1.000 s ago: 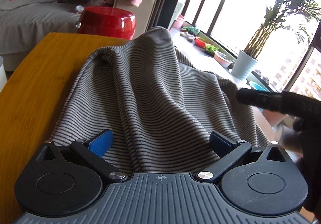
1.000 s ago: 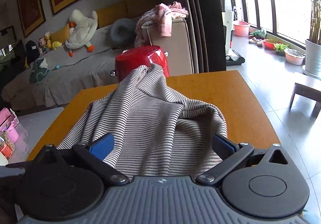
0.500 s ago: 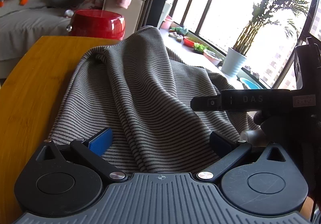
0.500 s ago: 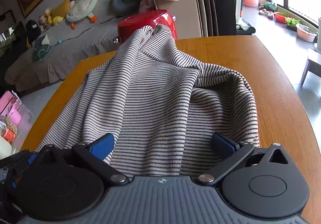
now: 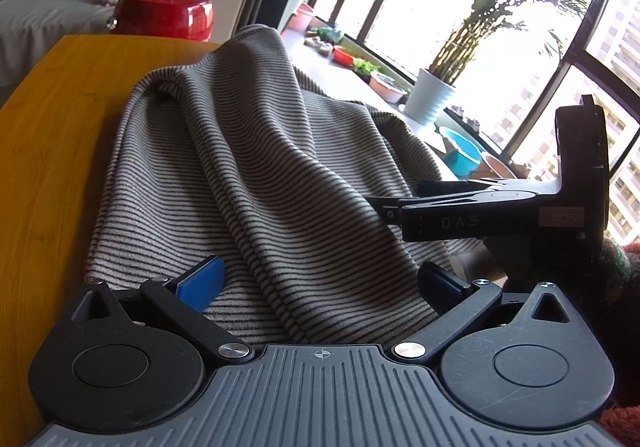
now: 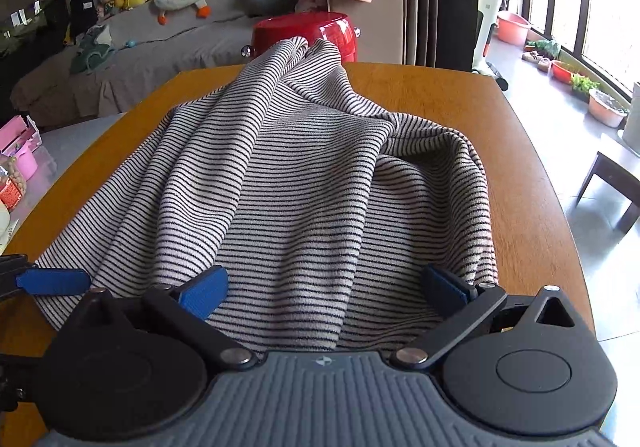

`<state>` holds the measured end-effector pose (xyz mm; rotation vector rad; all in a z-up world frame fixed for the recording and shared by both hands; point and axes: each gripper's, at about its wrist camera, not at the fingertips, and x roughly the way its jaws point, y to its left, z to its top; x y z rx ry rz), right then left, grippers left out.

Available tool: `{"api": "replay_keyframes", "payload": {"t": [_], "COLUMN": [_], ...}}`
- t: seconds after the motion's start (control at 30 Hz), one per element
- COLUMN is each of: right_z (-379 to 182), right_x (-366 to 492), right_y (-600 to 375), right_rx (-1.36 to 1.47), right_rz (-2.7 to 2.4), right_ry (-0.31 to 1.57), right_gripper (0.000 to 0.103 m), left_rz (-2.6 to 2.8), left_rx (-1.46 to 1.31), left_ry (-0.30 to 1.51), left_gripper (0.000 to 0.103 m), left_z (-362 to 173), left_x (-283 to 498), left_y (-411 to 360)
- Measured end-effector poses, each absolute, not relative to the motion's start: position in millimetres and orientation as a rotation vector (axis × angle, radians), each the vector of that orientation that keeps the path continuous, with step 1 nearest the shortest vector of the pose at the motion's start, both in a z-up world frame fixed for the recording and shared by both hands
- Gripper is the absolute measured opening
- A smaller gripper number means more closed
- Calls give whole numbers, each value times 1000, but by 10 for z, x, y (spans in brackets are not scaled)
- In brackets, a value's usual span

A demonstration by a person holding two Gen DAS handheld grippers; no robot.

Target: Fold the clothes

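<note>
A wooden table [image 6: 500,135] fills the room's foreground, and across most of it lies a striped garment [image 6: 280,183], heaped in loose ridges rather than flat, its far end peaked near a red tub [image 6: 308,29] that stands beyond the table. The cloth's near edge runs between the spread fingers of both hand-held tools. The right gripper [image 6: 324,293] stands wide, its blue pads either side of the hem with fabric passing between them, clamping nothing. The left gripper [image 5: 320,283] is likewise wide, cloth lying slack in its gap; in its view the right tool appears side-on just beside the garment's right edge.

By the look of it, the step in hand is either taking hold of the near hem or letting go of it; the frames fit both. The garment is not yet a neat fold: ridges and a sagging pocket at the right remain to be smoothed.
</note>
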<state>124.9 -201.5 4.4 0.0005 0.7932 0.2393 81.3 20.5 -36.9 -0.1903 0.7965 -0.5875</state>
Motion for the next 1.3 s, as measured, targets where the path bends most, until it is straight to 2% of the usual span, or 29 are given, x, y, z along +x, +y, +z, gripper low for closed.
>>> {"api": "replay_keyframes", "payload": {"t": [0.43,0.67,1.0,1.3], "right_z": [42,24,44,43], "right_x": [830,799,907,931], "right_y": [-2204,-2234,-2271,-2262], "right_rx": [-19,-26,-50,-64], "right_rz": [244,259,300,307], "right_ry": [761,737,754,756], "right_gripper": [103,103,103,103], "left_rz": [-641,-576,-505,-522], "left_rx": [-173,-162,-52,-74], "left_ry": [836,735,698,696], "left_gripper": [103,103,103,103], "left_z": [-329,-218,-405,-420], "left_x": [584,738,770,663], "left_y": [144,192,168,227]}}
